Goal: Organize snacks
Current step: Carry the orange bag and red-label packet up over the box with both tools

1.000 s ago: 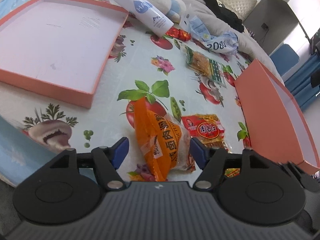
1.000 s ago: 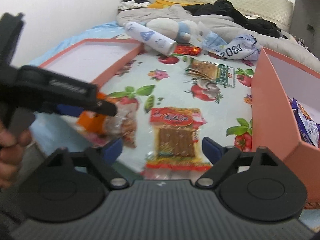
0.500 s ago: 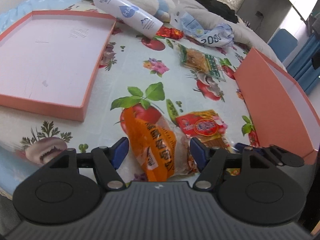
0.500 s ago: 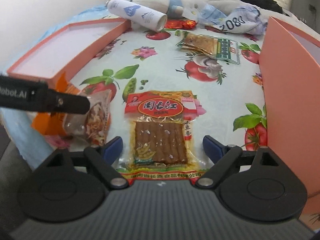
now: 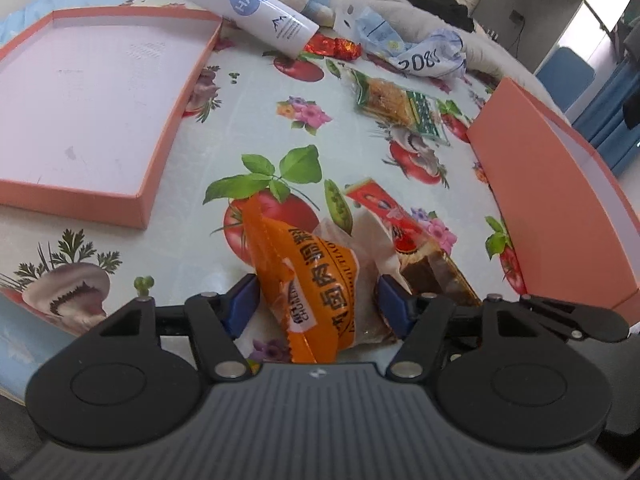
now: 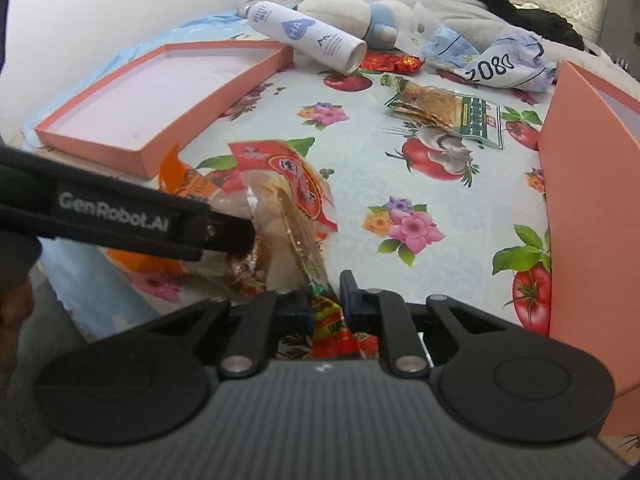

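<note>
Bed under a vegetable-print cloth (image 5: 280, 80), clutter of bedding at the back. Nearest: left gripper (image 5: 316, 304) with fingers closing across the width of the orange packet (image 5: 308, 276), both blue pads already touching its flanks, long axis running straight ahead from the fingers. Just to its right: right gripper (image 6: 326, 300) closing down nearly shut on the near short end of the red packet (image 6: 296, 184), pinched at the seam, rest of the pack tipped up and leaning left against the orange packet and the left finger. Long axis again pointing away from the fingers, so free far end likely to flop on lift. Key relation: tall pink box (image 5: 560, 200) off to the right and slightly ahead of both hands, open top facing up, wall just beside the right gripper's side, well apart from the left. Right hand clearly nearer, so probably first to drop, with left crossing over after. Risk: the two packs in contact, possible drag on separation. Shallow pink tray (image 5: 80, 120) to the left, nothing in it. Farther out mid-cloth: green packet (image 5: 400, 104), loose, untouched. Beyond that: red foil sweets (image 5: 336, 46) beside a white bottle (image 5: 248, 4) lying on its side.
</note>
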A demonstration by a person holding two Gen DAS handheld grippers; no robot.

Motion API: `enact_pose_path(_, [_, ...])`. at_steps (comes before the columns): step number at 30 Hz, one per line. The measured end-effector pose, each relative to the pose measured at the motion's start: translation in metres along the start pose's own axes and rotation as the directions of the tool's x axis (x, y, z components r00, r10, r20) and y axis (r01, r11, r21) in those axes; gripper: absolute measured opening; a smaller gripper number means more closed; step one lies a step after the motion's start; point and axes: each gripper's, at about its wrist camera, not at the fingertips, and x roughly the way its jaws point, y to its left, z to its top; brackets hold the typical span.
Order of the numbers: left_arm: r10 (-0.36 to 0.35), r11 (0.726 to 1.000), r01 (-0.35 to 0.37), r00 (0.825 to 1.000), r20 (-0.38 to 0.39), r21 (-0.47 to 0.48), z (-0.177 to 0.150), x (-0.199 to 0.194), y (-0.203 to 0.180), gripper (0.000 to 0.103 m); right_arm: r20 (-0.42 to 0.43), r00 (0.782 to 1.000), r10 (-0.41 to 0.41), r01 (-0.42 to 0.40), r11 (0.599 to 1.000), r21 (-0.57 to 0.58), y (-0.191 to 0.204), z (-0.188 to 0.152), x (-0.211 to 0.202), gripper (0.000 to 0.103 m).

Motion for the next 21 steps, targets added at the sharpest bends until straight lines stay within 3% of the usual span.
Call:
enact_pose_path(7, [-0.001,1.0,0.001,1.0,0.024,0.013,-0.001,-0.005,-0.005,0.056,0.027,0.999,-0.041,0.039,0.995,0.087,-0.011,0.003,-0.015,0.015])
enact_pose_path(21, [-0.039,0.999,0.038,0.998,0.041,0.008,0.021,-0.038,-0.025,0.05,0.028,0.999,-0.024,0.016,0.966,0.257,-0.035,0.018,-0.051,0.015])
